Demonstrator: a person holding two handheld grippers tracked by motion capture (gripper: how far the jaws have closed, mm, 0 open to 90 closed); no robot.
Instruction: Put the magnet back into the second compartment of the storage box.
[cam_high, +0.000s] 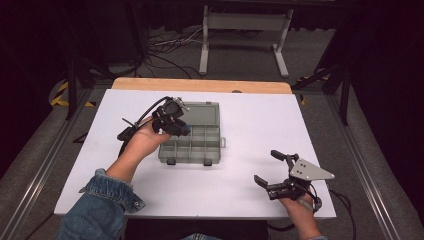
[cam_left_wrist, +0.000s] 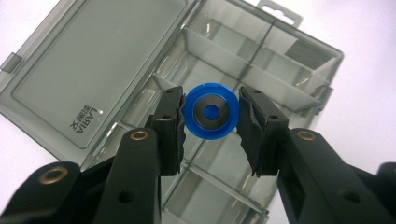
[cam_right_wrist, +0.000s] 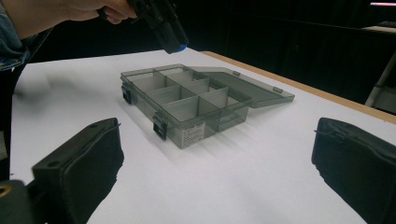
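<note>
The blue ring (cam_left_wrist: 210, 111) sits clamped between the left gripper (cam_left_wrist: 211, 122) jaws above the open organizer box (cam_left_wrist: 261, 60), not yet dropped in, while the right gripper (cam_right_wrist: 215, 177) jaws gape wide, empty.

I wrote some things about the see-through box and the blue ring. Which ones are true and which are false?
1. The left gripper holds a blue ring between its fingers. True.
2. The grey organizer box has its lid shut. False: the lid lies open, flat on the table behind the compartments.
3. The blue ring hangs above the box's compartments. True.
4. The right gripper is squeezing the box. False: its fingers are spread apart with nothing between them, on the white table away from the box.
5. The compartments are full of screws. False: those that can be seen look empty.
</note>
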